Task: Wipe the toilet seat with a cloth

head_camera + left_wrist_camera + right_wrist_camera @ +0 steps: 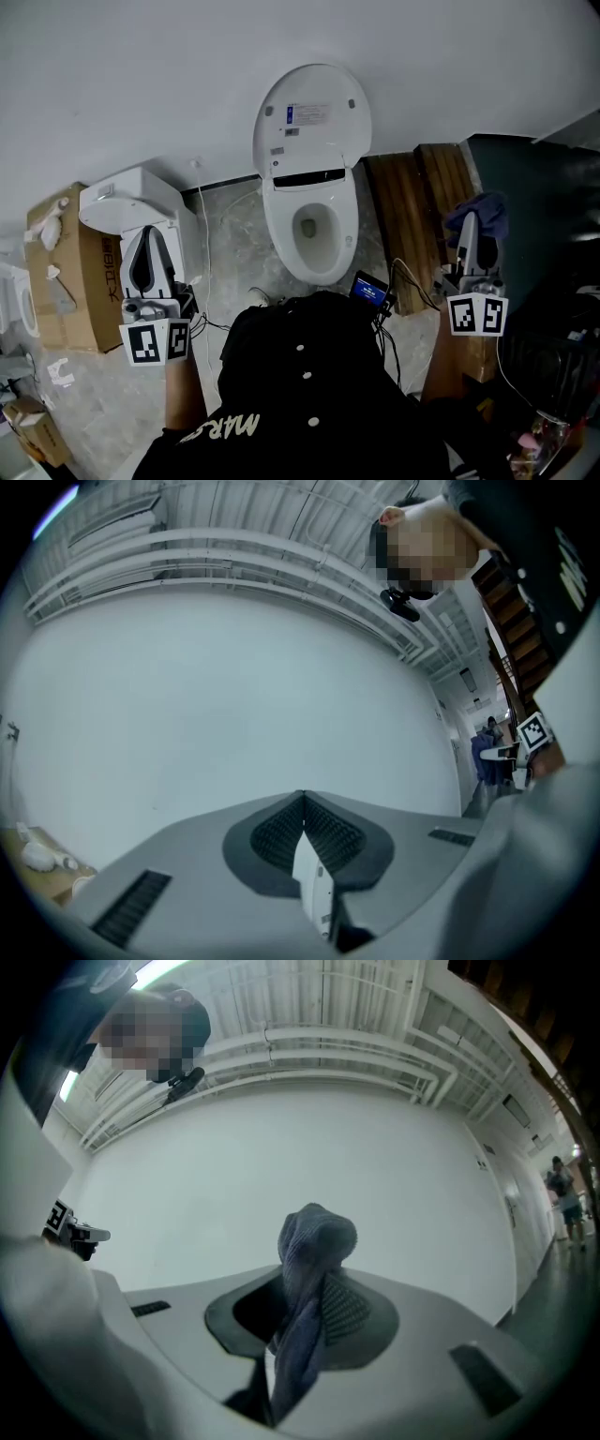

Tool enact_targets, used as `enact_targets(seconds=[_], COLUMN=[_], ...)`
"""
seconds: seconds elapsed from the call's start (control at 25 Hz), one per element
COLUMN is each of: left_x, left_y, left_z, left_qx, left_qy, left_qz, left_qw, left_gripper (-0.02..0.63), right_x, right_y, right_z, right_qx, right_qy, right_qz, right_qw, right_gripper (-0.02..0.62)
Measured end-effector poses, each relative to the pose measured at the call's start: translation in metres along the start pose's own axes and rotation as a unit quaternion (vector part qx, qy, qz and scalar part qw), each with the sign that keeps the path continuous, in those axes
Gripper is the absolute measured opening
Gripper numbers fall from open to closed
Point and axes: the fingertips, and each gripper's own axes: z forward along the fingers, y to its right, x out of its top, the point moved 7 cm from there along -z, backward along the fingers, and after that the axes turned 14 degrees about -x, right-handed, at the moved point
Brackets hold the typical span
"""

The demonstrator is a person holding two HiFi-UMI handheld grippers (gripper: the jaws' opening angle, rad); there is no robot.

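Gripping the bunched blue cloth tightly between its fingers, the right gripper hangs at 3 o'clock of the toilet, well apart from the seat. The left gripper sits at 9 o'clock of the bowl, its fingers pressed together with nothing between them. The lid stands raised.

The toilet is white, glossy and smooth. The cloth is a blue-grey ribbed knit, matt. On the left gripper, the fingers are matt grey plastic with dark ribbed pads. The planks are grained brown wood; the box is plain cardboard.
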Motion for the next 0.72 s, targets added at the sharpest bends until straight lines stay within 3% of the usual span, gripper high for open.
enact_targets(seconds=[0.24, 0.72], left_x=[-0.003, -0.003], left_y=[-0.007, -0.002], left_z=[-0.008, -0.004], left_qx=[0.017, 0.009], left_qy=[-0.001, 0.001], left_qz=[-0.005, -0.007], left_qw=[0.9998, 0.9999], left_gripper=[0.011, 0.011], right_x=[-0.009, -0.015], right_y=[0.001, -0.015], right_z=[-0.006, -0.003], right_qx=[-0.009, 0.005], right_qy=[-0.011, -0.017], right_qz=[0.005, 0.005], right_qw=[1.000, 1.000], right_gripper=[0.086, 0.086])
